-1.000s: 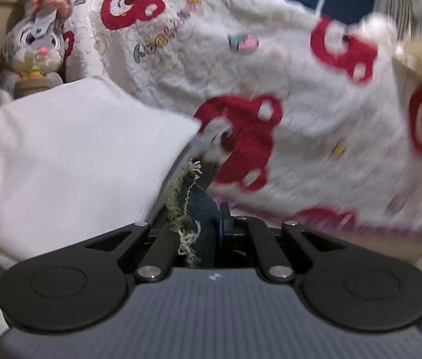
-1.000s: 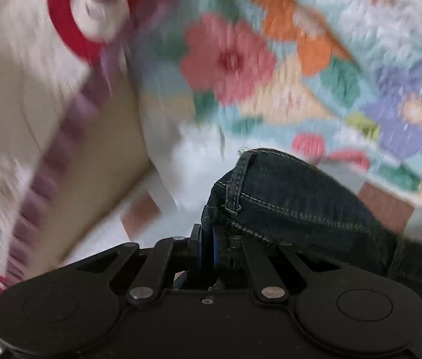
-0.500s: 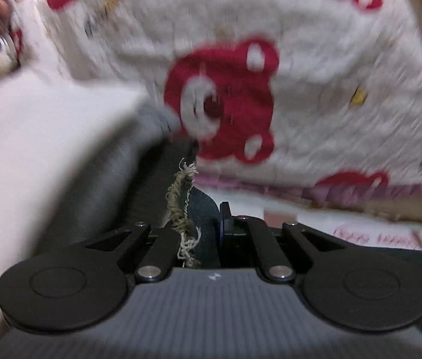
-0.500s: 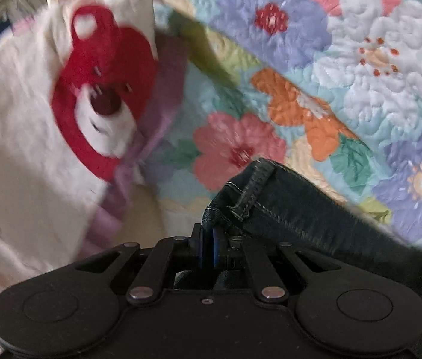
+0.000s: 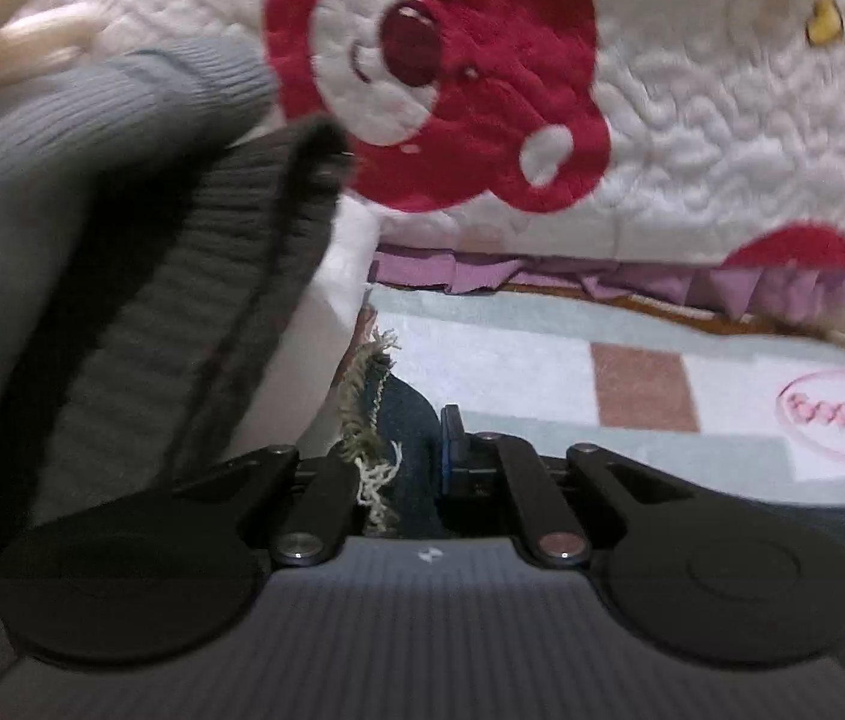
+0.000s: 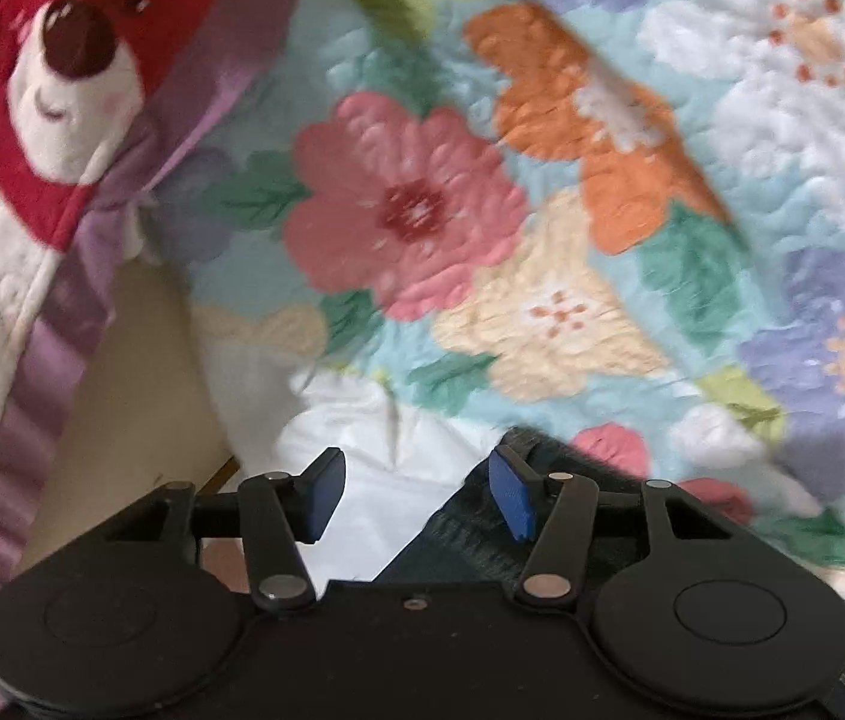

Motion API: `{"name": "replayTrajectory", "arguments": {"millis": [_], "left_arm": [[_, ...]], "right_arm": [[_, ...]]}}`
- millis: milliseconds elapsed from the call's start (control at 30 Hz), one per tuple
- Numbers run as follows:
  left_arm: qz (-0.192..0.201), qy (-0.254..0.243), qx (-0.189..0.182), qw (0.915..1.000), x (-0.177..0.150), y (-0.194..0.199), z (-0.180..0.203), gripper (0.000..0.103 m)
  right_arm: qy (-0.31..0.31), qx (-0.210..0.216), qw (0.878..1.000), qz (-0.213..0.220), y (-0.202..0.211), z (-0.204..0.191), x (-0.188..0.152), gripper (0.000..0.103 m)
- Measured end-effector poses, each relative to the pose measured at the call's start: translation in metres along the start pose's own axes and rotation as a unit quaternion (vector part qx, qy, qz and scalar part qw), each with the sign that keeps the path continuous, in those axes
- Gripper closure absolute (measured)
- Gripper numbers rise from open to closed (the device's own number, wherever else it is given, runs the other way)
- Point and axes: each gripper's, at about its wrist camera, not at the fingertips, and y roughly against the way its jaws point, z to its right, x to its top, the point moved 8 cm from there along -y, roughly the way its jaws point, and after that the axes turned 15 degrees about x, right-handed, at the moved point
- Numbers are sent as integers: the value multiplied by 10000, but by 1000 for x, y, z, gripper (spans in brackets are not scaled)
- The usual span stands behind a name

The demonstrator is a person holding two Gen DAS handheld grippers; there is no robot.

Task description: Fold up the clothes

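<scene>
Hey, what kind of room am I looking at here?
Probably a bedroom, with the work done on a bed: a flowered quilt, a white bear-print quilt with a purple ruffle, and jeans lying on the bedding.

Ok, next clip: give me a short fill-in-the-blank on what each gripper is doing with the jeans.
1. The left gripper is shut on the jeans' frayed ____.
2. The right gripper is opening; between its pads there is ____.
3. The pads are coloured ____.
4. The red figure on the white quilt is a ____.

Missing: hem; nothing; blue; bear
</scene>
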Motion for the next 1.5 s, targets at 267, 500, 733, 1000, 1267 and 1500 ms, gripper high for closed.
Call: {"name": "replayTrajectory", "arguments": {"millis": [267, 500, 733, 1000, 1267, 1500], "left_arm": [[64, 295, -170, 9994, 21, -10, -1, 98], [-130, 196, -51, 9997, 14, -9, -4, 84], [462, 132, -3, 9988, 42, 35, -27, 63], [31, 121, -478, 9988, -7, 96, -27, 56], [-998, 1343, -517, 9845, -123, 132, -39, 50], [-1867, 2311, -504, 9535, -145, 116, -39, 45]], "right_arm": [[978, -172, 9934, -566, -10, -4, -1, 44], [1275, -872, 9824, -1049, -34, 7, -13, 44], [1628, -1193, 9720, -1204, -50, 17, -32, 42], [1874, -513, 9797, -502, -37, -37, -40, 43], [2369, 1072, 9598, -1055, 14, -134, -139, 43], [2587, 1318, 9461, -1437, 45, -159, -195, 43]]}}
